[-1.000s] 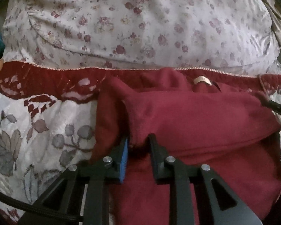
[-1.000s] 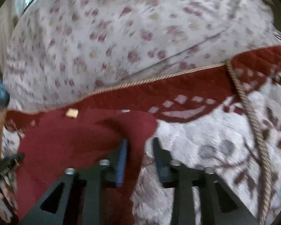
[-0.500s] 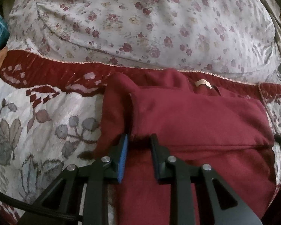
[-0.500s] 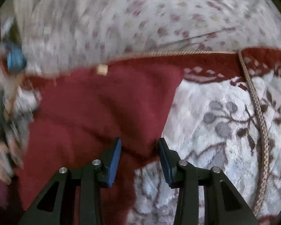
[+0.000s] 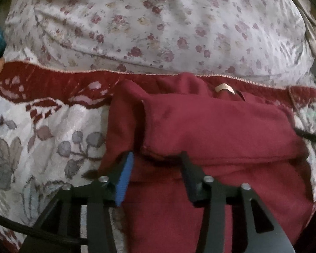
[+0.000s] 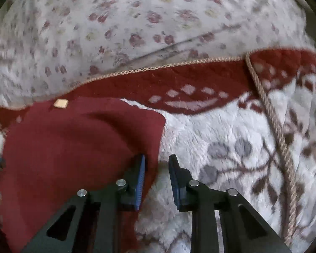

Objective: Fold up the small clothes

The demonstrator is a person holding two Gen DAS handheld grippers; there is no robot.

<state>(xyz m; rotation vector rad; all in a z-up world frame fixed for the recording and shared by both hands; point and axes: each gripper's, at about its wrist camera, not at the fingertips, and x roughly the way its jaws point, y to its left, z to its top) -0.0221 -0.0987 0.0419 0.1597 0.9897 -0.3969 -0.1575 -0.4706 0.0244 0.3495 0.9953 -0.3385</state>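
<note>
Left wrist view: the left claw at lower centre is spreading, its jaws astride the folded edge of the dark red garment, pads clear of it. The garment fills centre and right, lying on the floral blanket.

Right wrist view: the right claw is narrowing over the garment's right edge at lower centre, not yet pinching; the garment occupies the left half.

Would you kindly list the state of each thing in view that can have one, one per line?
Dark red fabric garment: lying on the bed, top part folded down over itself, small tan label showing at the far edge.
Left gripper: fingers opening, folded edge between them, not pinched.
Right gripper: fingers closing beside the garment's right edge, nothing gripped.
White and red floral bedspread: spread flat under the garment.
</note>
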